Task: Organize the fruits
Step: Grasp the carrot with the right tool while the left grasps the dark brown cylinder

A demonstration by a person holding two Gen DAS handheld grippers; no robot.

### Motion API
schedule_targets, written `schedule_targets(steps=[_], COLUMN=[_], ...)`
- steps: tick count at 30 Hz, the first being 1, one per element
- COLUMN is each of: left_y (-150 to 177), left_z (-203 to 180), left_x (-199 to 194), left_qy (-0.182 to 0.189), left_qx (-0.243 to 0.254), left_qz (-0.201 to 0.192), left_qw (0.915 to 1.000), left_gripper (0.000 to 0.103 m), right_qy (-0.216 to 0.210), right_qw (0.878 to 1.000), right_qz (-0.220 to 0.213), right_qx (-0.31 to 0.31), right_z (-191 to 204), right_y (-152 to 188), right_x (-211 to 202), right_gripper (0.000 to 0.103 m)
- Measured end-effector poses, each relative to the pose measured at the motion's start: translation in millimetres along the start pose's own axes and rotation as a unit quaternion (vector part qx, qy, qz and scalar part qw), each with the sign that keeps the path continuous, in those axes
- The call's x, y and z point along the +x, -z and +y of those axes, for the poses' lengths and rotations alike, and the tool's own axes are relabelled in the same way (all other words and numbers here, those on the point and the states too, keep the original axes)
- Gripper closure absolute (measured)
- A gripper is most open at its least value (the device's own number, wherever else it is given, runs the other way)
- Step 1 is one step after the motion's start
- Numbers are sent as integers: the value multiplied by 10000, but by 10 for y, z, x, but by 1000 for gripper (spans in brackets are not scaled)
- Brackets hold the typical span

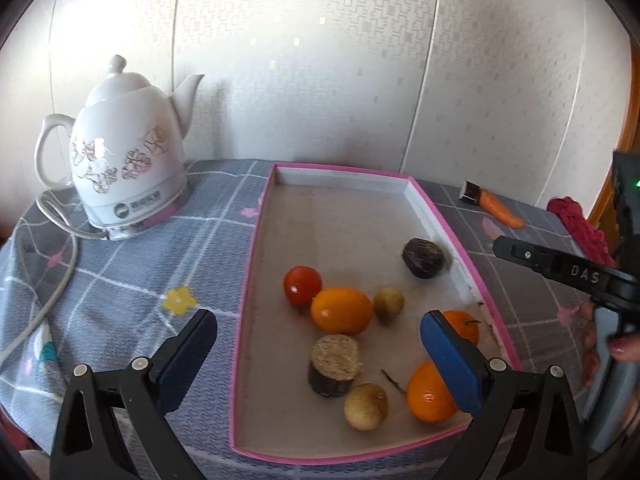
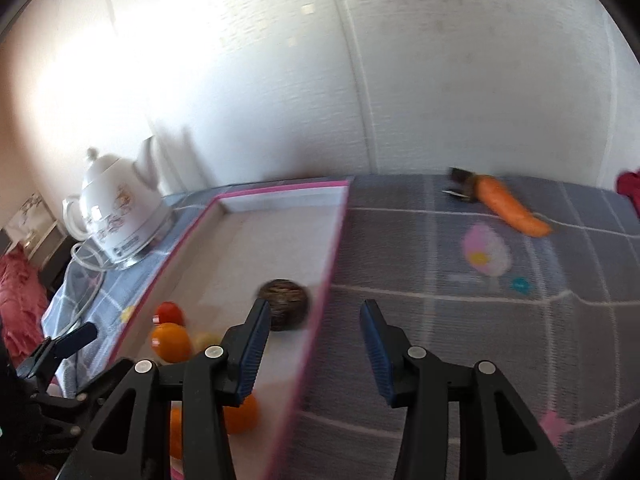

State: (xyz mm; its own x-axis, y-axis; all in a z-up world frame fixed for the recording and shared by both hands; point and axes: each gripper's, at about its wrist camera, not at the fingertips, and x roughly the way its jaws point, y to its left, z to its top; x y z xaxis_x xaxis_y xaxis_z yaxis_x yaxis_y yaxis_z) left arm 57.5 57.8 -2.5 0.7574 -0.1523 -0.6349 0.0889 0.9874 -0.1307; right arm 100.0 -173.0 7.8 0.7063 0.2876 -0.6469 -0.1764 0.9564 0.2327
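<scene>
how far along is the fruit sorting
Mostly done: the tomato, oranges and other pieces lie in the pink tray. Nothing in hand: left claw and right claw are open. Left: the carrot and the dark piece beside it.

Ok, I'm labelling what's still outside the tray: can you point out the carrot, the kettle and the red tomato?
carrot (image 2: 510, 206): right wrist view, middle of its orange body.
kettle (image 1: 128, 160): left wrist view, flowered side of its belly.
red tomato (image 1: 302, 285): left wrist view, centre of its skin, inside the tray.

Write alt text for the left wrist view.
Open left tongs hover over a pink-rimmed shallow tray holding small round orange, red and tan fruits. A white floral ceramic kettle stands beside it on a grey checked tablecloth.
</scene>
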Motion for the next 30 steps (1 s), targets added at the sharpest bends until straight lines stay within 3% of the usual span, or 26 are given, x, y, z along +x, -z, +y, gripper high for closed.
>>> schedule_targets(steps=[8, 15, 17, 21, 30], left_y=[30, 29, 23, 6, -11], left_z=[-89, -80, -70, -51, -1], left_x=[6, 87, 106, 110, 139], left_qy=[64, 2, 11, 14, 16], left_qx=[-31, -136, -180, -233, -337], left_qz=[-50, 54, 67, 42, 66], left_qw=[10000, 9999, 9998, 9997, 9994], left_gripper=[1, 0, 0, 0, 0], right_qy=[721, 1215, 1332, 1471, 1531], right_qw=[9967, 9921, 9908, 9878, 9835], right_qz=[329, 310, 232, 226, 547], right_qx=[186, 89, -39, -467, -794], right_z=[-654, -1099, -1148, -1219, -1323], right_y=[-25, -395, -526, -771, -975], right_x=[133, 293, 347, 532, 923], right_gripper=[56, 56, 56, 42, 42])
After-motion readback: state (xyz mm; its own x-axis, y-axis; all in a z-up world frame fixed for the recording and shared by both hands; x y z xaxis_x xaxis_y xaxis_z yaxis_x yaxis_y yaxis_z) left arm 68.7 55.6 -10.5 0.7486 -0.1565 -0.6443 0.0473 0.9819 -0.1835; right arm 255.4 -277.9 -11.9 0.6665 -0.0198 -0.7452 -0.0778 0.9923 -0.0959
